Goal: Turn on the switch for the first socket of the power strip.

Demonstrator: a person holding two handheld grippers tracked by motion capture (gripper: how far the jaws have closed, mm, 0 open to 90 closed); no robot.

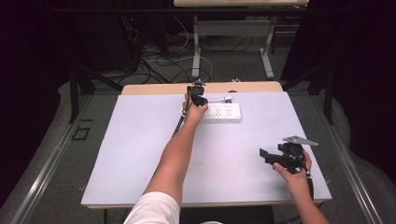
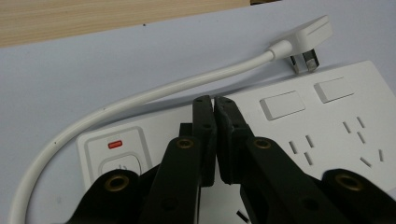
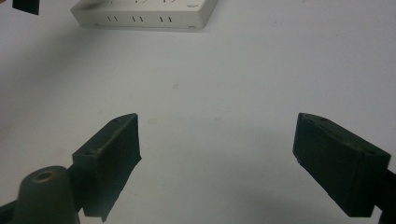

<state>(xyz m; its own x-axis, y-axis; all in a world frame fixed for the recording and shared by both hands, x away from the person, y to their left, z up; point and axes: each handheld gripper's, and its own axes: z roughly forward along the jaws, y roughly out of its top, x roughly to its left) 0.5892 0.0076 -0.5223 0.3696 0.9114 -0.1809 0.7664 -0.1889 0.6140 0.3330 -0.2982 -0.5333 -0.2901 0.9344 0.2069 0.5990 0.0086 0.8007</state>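
From the high view, I am reaching my left claw to the white power strip at the table's far middle; my right claw is hovering near right. In the left gripper view, my jaws are pressing together, empty, over the strip beside its cord and plug. In the right gripper view, my jaws are gaping wide, holding nothing

White power strip with red switch light, white plug, pale lilac mat.

from above we face forward and down; both gripper views sit close, sharing the white plastic power strip.
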